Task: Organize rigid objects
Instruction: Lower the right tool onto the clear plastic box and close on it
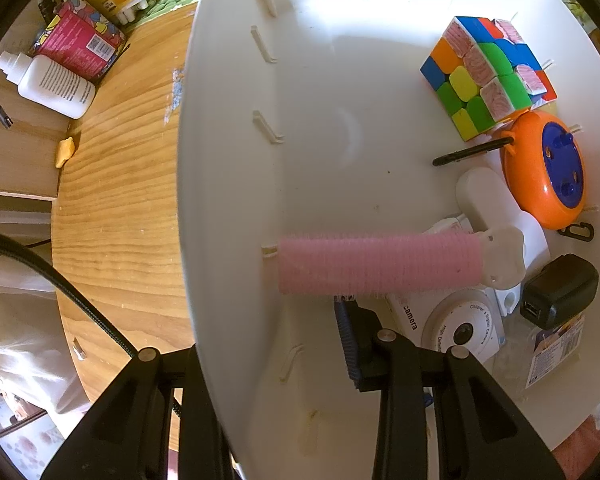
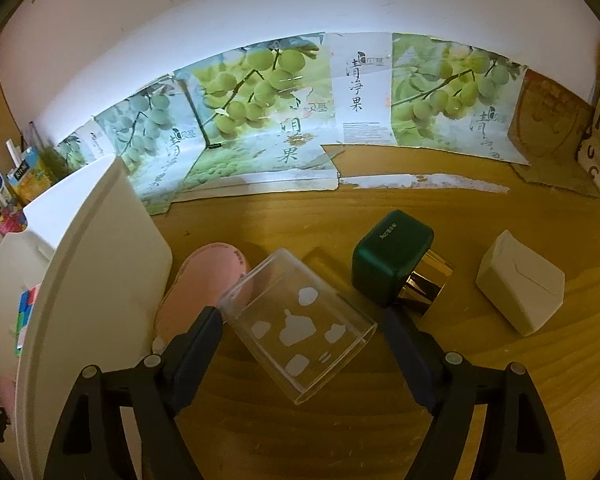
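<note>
In the left wrist view a white bin (image 1: 228, 184) holds a colour cube (image 1: 484, 76), an orange and blue round toy (image 1: 544, 168), a pink hair roller (image 1: 376, 264), a child's camera (image 1: 460, 328) and a black charger (image 1: 560, 292). My left gripper (image 1: 268, 332) points straight down and straddles the bin's wall, one finger outside and one inside, shut on it. In the right wrist view my right gripper (image 2: 302, 316) stands open over the table. A clear plastic box (image 2: 296, 328) lies tilted between its fingers, and the pads do not press on it.
A pink oval case (image 2: 208, 280) lies beside the bin (image 2: 100, 260). A green box with a gold cap (image 2: 392, 260) and a white box (image 2: 520, 288) lie to the right. Grape-print cardboard (image 2: 260, 120) lines the wall. A white bottle (image 1: 48, 84) and pink carton (image 1: 80, 44) lie beyond the wooden table (image 1: 120, 200).
</note>
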`<state>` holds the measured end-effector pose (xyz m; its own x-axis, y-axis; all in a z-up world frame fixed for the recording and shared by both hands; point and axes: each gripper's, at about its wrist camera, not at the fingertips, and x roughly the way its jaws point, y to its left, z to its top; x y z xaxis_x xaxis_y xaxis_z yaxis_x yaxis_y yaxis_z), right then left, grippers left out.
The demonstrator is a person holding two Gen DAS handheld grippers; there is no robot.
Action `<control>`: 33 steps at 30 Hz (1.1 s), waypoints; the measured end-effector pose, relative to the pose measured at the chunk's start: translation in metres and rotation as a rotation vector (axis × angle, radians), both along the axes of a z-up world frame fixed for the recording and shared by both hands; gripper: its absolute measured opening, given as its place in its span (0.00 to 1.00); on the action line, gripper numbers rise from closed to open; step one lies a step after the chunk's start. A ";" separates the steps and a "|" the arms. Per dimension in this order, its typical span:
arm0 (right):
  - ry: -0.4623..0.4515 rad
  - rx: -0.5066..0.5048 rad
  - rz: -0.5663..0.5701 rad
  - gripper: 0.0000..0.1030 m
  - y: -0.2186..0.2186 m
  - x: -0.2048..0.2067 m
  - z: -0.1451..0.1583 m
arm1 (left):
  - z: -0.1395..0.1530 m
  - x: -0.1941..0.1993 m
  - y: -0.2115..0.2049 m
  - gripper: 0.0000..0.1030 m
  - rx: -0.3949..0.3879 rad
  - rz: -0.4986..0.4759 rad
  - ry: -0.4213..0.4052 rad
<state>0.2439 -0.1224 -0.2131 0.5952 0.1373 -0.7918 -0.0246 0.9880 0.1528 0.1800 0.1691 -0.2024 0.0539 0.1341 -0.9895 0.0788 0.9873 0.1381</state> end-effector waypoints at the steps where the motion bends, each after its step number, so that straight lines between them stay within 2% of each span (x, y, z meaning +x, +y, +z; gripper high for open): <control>1: 0.003 -0.006 -0.006 0.81 0.001 0.001 0.000 | 0.000 0.000 0.000 0.35 0.000 0.000 0.000; 10: 0.015 -0.028 -0.033 0.81 0.003 0.004 -0.002 | 0.000 0.001 -0.001 0.35 0.001 0.002 0.000; 14: 0.016 -0.029 -0.024 0.72 0.002 0.004 -0.001 | 0.000 0.001 -0.001 0.36 0.001 0.001 -0.001; 25: 0.054 -0.048 -0.015 0.60 0.002 -0.004 0.002 | 0.001 -0.003 -0.002 0.36 0.005 -0.006 -0.014; 33: 0.084 -0.054 0.019 0.59 0.011 -0.028 0.006 | 0.004 -0.010 -0.004 0.36 0.007 -0.016 -0.030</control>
